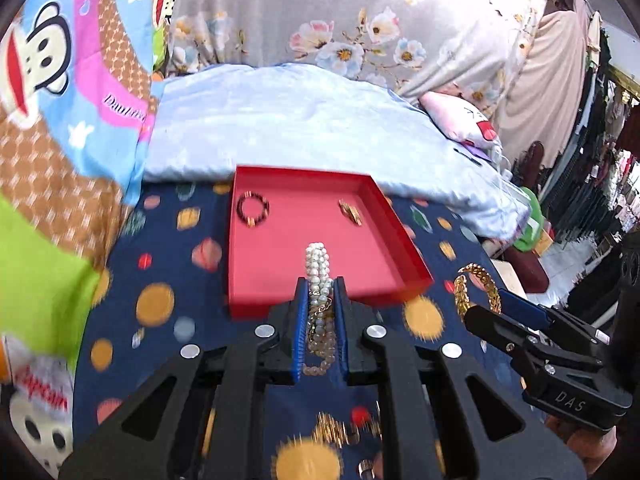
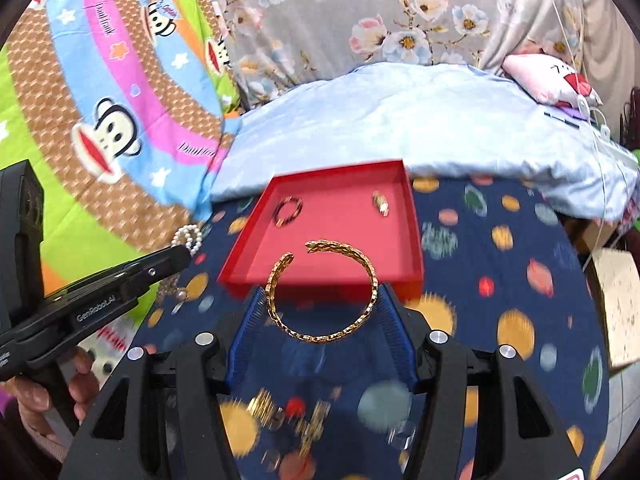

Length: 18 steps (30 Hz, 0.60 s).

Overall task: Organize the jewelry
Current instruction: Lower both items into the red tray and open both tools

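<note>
Both claws loaded | left claw pinches pearl bracelet | right claw grips gold bangle

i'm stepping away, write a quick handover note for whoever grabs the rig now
Left gripper: shut on the pearl bracelet, held near the red tray's front edge.
Right gripper: shut on the gold cuff, also at the tray's front.
Done: dark bead bracelet and a small gold piece lie in the tray.
Left: set both held pieces in the tray, then collect the blurred gold bits on the cloth.

Motion blur is smearing the loose gold pieces lying on the dotted cloth beneath the right gripper, leaving their kind unreadable.
</note>
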Available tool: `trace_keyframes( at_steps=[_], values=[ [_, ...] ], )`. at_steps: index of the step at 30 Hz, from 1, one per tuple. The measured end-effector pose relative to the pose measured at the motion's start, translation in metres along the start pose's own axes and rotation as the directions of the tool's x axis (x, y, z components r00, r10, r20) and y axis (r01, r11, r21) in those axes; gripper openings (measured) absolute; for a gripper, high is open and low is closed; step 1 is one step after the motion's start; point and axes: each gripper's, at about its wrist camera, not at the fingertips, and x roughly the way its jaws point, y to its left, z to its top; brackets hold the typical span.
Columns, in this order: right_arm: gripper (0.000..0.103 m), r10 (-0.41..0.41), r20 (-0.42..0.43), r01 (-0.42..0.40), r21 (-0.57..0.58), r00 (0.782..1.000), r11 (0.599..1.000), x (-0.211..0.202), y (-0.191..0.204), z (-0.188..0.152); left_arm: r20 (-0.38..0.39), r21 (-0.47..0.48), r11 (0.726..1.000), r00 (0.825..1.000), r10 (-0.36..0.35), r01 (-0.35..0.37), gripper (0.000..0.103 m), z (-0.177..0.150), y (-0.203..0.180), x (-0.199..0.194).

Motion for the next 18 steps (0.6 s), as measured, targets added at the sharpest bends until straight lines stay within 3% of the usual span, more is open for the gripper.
trace_keyframes(
  at_steps=[8,18],
  values=[
    [0.056,-0.016,-0.033,0.016,0.008,0.999,1.000,0.086,-0.021,0.057,-0.026,-0.039,0.999,1.000,0.007,-0.008,0.012,0.044,0.015,0.080],
    [0.056,-0.059,-0.121,0.060,0.010,0.991,0.998,0.163,-0.042,0.063,-0.103,-0.052,0.997,0.993,0.052,-0.057,0.012,0.049,0.037,0.155]
  ],
)
